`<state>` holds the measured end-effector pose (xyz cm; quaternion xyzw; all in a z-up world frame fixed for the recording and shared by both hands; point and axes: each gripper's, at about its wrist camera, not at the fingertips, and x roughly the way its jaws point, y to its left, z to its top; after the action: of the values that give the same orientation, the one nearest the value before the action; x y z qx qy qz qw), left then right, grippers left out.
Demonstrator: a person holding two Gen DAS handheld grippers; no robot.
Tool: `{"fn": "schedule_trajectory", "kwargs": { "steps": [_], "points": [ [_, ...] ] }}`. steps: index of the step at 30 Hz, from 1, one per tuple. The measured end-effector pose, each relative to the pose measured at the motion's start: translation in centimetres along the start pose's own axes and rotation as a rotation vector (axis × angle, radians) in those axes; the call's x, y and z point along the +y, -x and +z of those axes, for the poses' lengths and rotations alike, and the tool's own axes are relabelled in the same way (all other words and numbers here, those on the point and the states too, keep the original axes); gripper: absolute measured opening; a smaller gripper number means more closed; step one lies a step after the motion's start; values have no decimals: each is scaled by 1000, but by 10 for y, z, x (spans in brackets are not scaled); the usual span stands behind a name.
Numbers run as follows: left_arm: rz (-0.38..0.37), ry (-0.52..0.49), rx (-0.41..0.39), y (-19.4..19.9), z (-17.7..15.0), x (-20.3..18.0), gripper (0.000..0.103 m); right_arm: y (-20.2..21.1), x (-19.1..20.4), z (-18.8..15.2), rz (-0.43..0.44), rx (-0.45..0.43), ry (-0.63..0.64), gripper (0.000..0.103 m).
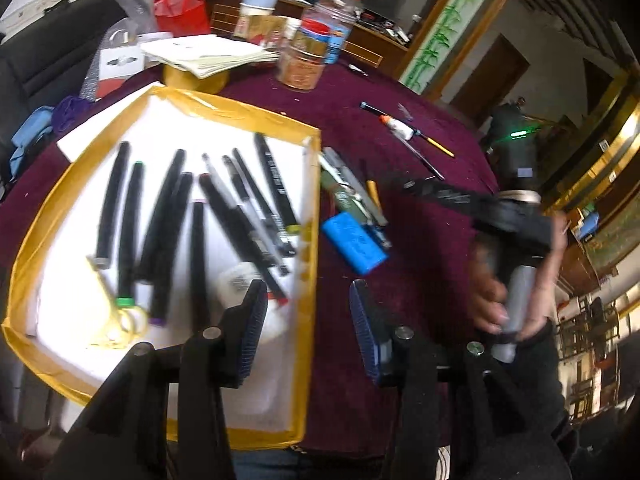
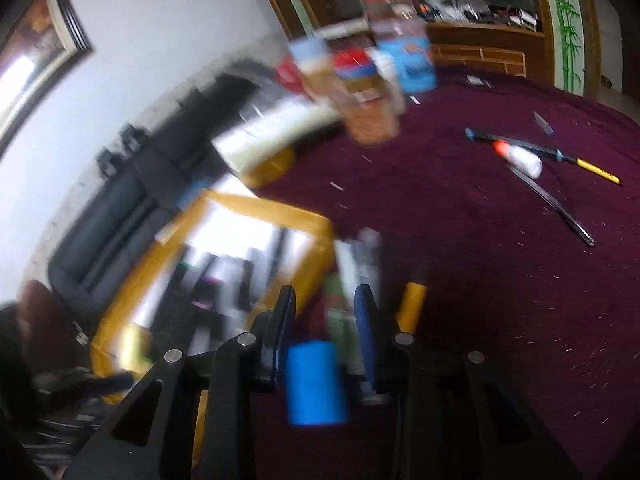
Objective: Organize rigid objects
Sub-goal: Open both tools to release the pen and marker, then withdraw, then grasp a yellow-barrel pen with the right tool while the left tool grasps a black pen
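Note:
A yellow-rimmed white tray [image 1: 240,108] holds several black markers [image 1: 160,216], a white bottle [image 1: 240,280] and gold scissors [image 1: 116,320]. My left gripper [image 1: 308,300] is open and empty above the tray's right edge. A blue box [image 1: 354,242] and a bunch of pens [image 1: 352,188] lie on the maroon cloth just right of the tray. My right gripper [image 2: 326,308] is open over the blue box [image 2: 314,380] and pens [image 2: 360,256]; the view is blurred. In the left wrist view the right gripper [image 1: 436,192] is dark and blurred.
Farther on the cloth lie a glue bottle [image 1: 400,126], a yellow-tipped pen [image 1: 436,146] and a thin dark stick [image 2: 552,204]. Jars [image 1: 306,56], papers [image 1: 208,54] and a red bag [image 1: 182,10] crowd the table's far side. A black sofa [image 2: 120,208] stands beyond.

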<state>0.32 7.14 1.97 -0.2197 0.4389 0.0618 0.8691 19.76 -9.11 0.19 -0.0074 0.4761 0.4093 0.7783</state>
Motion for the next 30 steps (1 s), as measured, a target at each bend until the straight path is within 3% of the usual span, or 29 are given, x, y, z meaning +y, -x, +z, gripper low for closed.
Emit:
{"fn": "schedule_trajectory", "kwargs": {
  "steps": [2,6,9,11,14,21,23,25,28,30],
  "points": [
    [1,-11,4,-4,-2,-7,40,-18,-26,-7,-3,24,-75,17],
    [13,-18,25,-15,0,-15,40,-34,-49,-8,-1,26,-171,15],
    [22,-5,26,-19,7,-20,40,-33,-38,-1,-6,33,-134,15],
    [10,-12,25,-18,12,-24,40,-50,-33,9,-85,105,-113,14],
    [24,-35,14,-16,18,-33,40,-61,-22,17,-175,128,-51,10],
    [-33,-72,45,-29,34,-62,40,-29,-46,-11,-226,169,-10,6],
    [-49,-82,67,-44,45,-74,40,-12,-69,-26,-148,106,-26,6],
    [-41,-89,97,-65,62,-87,40,-7,-88,-27,-53,97,-103,6],
    [-81,-81,143,-93,87,-98,40,-3,-105,-23,-70,93,-173,6],
    [-56,-56,178,-118,103,-100,40,-2,-110,-23,-49,100,-205,6]
  ]
}}
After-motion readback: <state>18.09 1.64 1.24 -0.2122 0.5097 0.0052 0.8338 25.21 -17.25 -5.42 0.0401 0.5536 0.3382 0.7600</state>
